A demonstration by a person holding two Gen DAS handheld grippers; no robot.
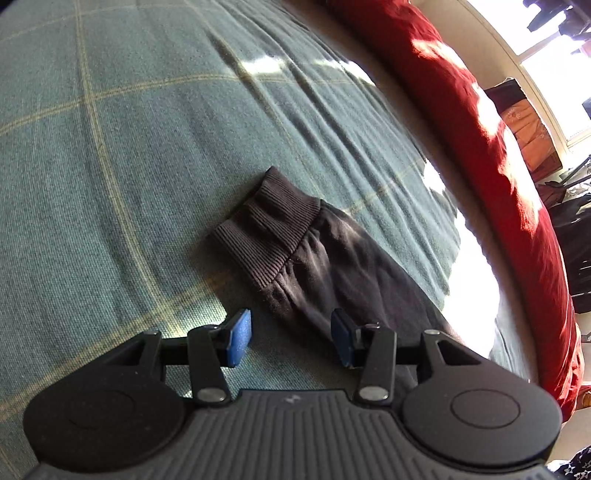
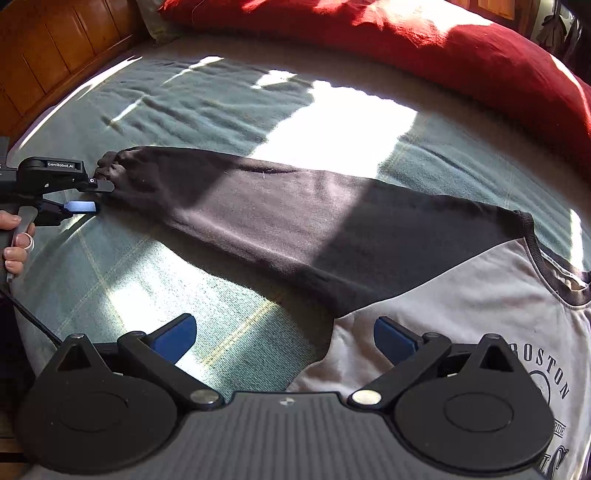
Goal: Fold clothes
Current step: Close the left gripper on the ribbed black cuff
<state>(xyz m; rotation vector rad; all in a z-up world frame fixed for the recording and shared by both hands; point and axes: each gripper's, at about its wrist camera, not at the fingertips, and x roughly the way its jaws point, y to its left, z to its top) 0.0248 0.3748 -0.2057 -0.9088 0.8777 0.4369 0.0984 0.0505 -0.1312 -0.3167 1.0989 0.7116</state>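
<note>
A sweatshirt lies flat on a green plaid blanket (image 2: 110, 277). It has a grey body (image 2: 461, 295) printed "BOSTON" and a black sleeve (image 2: 277, 214) stretched out to the left. In the left wrist view the sleeve (image 1: 332, 258) ends in a ribbed cuff (image 1: 266, 221) just ahead of my left gripper (image 1: 291, 328). That gripper is open, with its right pad over the sleeve's edge and nothing pinched. The right wrist view shows the left gripper (image 2: 94, 195) beside the cuff (image 2: 110, 166). My right gripper (image 2: 284, 325) stands wide open above the armpit seam and grips nothing.
A red quilt (image 2: 406, 33) is bunched along the far side of the bed and also shows as the red quilt (image 1: 480, 110) at the right. A wooden headboard (image 2: 55, 48) stands at the far left. A person's hand (image 2: 14, 251) holds the left gripper's handle. Bright sun patches cross the blanket (image 1: 129, 147).
</note>
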